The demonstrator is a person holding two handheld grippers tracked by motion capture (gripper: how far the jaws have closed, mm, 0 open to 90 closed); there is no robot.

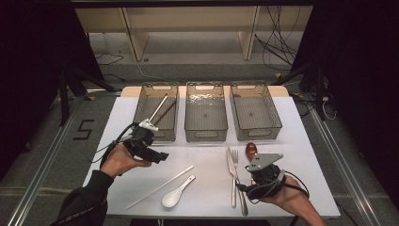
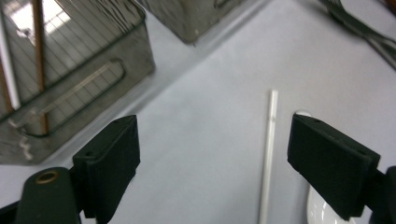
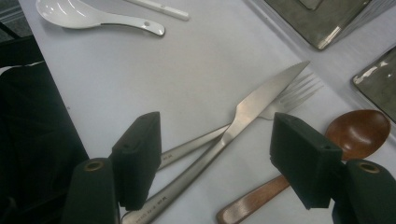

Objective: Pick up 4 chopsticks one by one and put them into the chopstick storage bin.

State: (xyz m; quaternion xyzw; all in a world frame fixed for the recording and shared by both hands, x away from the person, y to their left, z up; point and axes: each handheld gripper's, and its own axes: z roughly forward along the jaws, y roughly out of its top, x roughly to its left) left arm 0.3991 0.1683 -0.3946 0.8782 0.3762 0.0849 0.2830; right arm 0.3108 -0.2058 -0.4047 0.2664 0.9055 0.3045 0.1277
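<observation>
We appear to be sorting cutlery into the three bins, with two chopsticks already in the left bin (image 1: 155, 113). Our left gripper (image 1: 162, 156) hovers with jaws spread and empty; the white chopstick (image 2: 268, 158) lies on the table between them, toward four o'clock of that gripper in the high view. Next we should lower and pinch it. Our right gripper (image 3: 219, 163) is spread over the crossed knife (image 3: 243, 128) and fork (image 3: 280, 100), the wooden spoon (image 3: 345, 140) at three o'clock. A "5" (image 1: 83, 129) marks the floor; the knife's stamp is unreadable.
</observation>
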